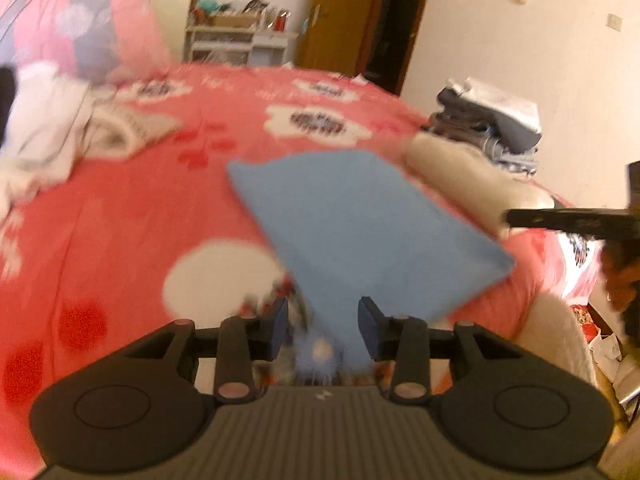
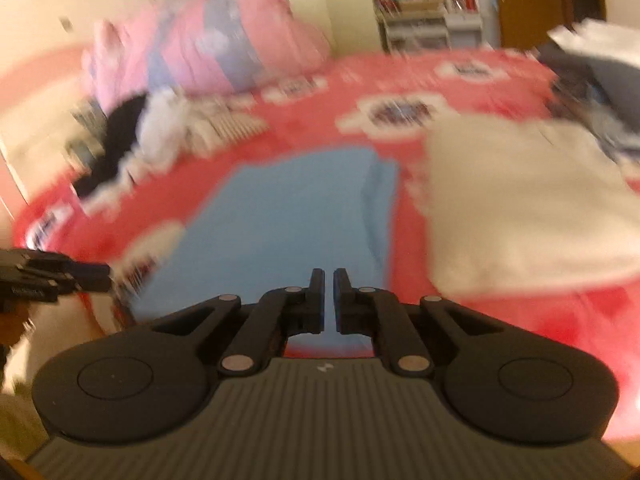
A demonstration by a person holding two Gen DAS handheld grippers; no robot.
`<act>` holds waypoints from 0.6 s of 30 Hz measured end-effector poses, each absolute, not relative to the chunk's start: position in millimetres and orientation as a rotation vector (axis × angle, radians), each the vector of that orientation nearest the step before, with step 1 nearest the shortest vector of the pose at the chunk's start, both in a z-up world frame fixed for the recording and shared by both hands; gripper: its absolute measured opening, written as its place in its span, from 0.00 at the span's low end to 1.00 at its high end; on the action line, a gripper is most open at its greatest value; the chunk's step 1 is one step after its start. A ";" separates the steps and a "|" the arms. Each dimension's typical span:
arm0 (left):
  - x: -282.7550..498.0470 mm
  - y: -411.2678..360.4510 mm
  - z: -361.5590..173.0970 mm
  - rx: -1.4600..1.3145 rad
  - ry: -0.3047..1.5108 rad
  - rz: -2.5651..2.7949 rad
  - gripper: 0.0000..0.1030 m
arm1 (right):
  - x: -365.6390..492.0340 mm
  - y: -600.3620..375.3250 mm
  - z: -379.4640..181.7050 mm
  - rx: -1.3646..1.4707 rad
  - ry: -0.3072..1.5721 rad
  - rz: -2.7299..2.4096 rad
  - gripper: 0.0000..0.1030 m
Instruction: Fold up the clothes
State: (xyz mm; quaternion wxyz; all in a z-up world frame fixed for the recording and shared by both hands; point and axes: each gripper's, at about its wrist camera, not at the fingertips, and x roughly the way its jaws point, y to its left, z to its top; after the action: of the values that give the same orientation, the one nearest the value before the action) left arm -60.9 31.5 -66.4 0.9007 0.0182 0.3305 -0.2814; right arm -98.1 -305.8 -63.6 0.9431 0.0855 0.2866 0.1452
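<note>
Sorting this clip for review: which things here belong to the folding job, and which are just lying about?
In the job: blue cloth, left gripper, right gripper, cream garment.
Lying about: pink quilt, dark clothes stack, shelf clutter, door.

No readable text – only small white logo mark, possibly stylised letter, on gripper body.

Folded cloth lies mid-bed — folded pile right, loose clothes left.
</note>
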 end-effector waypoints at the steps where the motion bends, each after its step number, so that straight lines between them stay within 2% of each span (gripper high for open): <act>1: -51.5 23.5 -64.0 0.044 0.669 -0.596 0.39 | -86.8 -299.6 -65.4 0.177 0.573 0.312 0.05; 5: -2.2 -1.3 -88.6 0.001 0.755 -0.593 0.38 | -43.6 -274.5 -82.6 0.196 0.576 0.395 0.05; 9: 17.7 11.2 -116.0 -0.061 0.822 -0.563 0.37 | -47.8 -290.8 -116.8 0.180 0.700 0.357 0.01; 12: 23.5 26.2 -98.5 -0.093 0.795 -0.536 0.38 | -63.7 -320.1 -113.7 0.256 0.723 0.362 0.00; 14: 37.1 24.9 -84.2 -0.088 0.756 -0.557 0.39 | -61.5 -328.4 -101.2 0.253 0.726 0.348 0.04; 18: 83.6 -6.4 -77.2 -0.050 0.743 -0.595 0.41 | -16.6 -312.4 -74.4 0.214 0.618 0.389 0.05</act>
State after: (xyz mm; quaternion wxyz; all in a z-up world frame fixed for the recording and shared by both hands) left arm 83.6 -6.4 -77.2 0.8886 -0.0239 0.3577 -0.2863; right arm -16.6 -312.4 -74.4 0.9285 0.1047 0.3014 0.1898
